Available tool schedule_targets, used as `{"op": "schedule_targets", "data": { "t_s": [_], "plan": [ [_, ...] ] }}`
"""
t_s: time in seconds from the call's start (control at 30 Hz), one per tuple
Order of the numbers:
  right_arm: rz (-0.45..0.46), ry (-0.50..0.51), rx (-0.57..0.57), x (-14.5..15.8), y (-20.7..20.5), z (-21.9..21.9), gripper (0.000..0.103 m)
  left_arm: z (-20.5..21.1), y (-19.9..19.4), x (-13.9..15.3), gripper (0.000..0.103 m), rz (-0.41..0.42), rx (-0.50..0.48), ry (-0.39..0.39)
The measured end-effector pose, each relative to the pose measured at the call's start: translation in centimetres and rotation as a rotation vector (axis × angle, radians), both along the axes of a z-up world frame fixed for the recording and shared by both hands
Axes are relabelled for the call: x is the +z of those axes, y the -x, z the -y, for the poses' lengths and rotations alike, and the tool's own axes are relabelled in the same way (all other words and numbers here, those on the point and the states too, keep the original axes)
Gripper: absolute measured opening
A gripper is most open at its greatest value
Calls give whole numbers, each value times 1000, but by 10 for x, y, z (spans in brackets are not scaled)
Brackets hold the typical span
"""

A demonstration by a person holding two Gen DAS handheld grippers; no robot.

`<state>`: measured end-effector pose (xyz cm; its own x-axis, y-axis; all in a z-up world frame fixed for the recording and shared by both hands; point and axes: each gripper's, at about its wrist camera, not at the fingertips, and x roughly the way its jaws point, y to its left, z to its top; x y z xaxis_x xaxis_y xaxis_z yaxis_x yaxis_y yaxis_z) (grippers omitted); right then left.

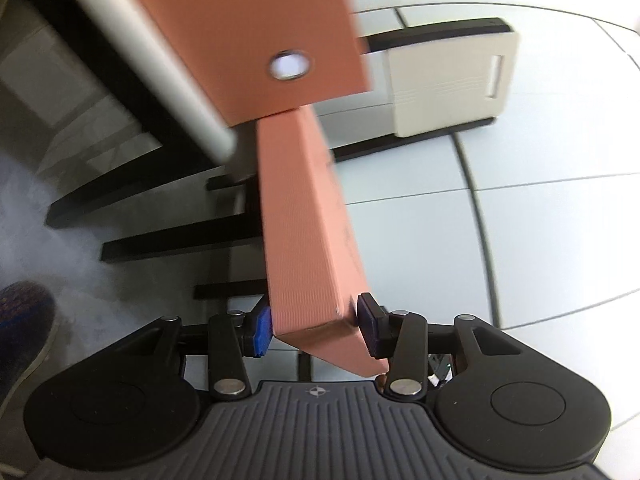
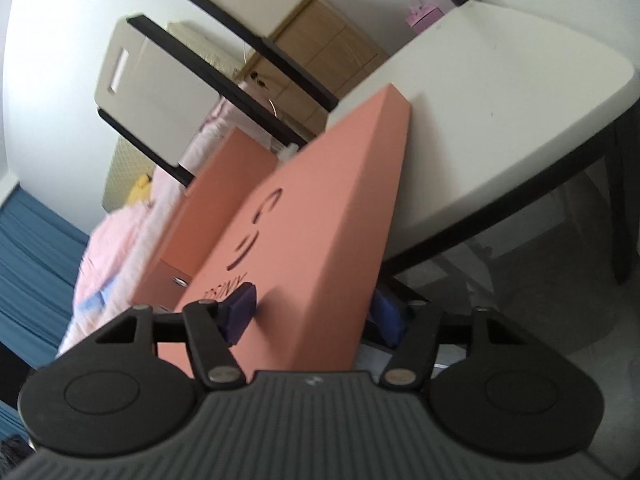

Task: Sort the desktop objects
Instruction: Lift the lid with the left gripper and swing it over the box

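A salmon-pink box lid runs away from my left gripper, which is shut on its near end. Above it sits the pink box base with a metal-ringed hole. In the right wrist view my right gripper is shut on the lid, one blue pad on its printed top face and one under its edge. The pink box base lies behind it, to the left.
A white tabletop with black legs is at the right. Cream storage boxes sit on black shelves against the white wall. Pink bedding and blue fabric are at the left. A shoe is on the grey floor.
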<state>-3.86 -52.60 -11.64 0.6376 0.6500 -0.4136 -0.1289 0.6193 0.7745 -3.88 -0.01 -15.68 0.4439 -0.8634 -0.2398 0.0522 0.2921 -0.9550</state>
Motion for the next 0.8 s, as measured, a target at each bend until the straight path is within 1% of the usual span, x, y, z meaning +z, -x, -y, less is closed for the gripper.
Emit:
{"op": "schedule_targets", "data": {
  "t_s": [0.13, 0.2, 0.27, 0.33, 0.4, 0.5, 0.63, 0.7, 0.8],
  "plan": [
    [61, -13, -63, 36, 22, 3, 63, 1, -2, 29, 49, 72, -22, 42],
    [94, -13, -103, 56, 30, 4, 63, 3, -3, 45, 50, 110, -33, 39],
    [108, 1, -134, 76, 36, 3, 64, 5, -3, 60, 50, 154, -34, 30],
    [127, 3, -153, 93, 41, 3, 64, 4, -4, 73, 50, 193, -37, 40],
    [156, 3, -167, 110, 44, 3, 64, 0, -6, 84, 50, 216, -32, 53],
    [185, 20, -171, 135, 42, -5, 64, -14, -9, 103, 50, 266, 4, 64],
    [230, 11, -144, 161, 9, -35, 64, -41, -19, 126, 48, 329, 60, 64],
    [251, 7, -117, 170, -13, -57, 64, -61, -25, 133, 48, 342, 120, 59],
    [268, -21, -67, 170, -54, -97, 64, -94, -33, 141, 48, 363, 221, 33]
  ]
}}
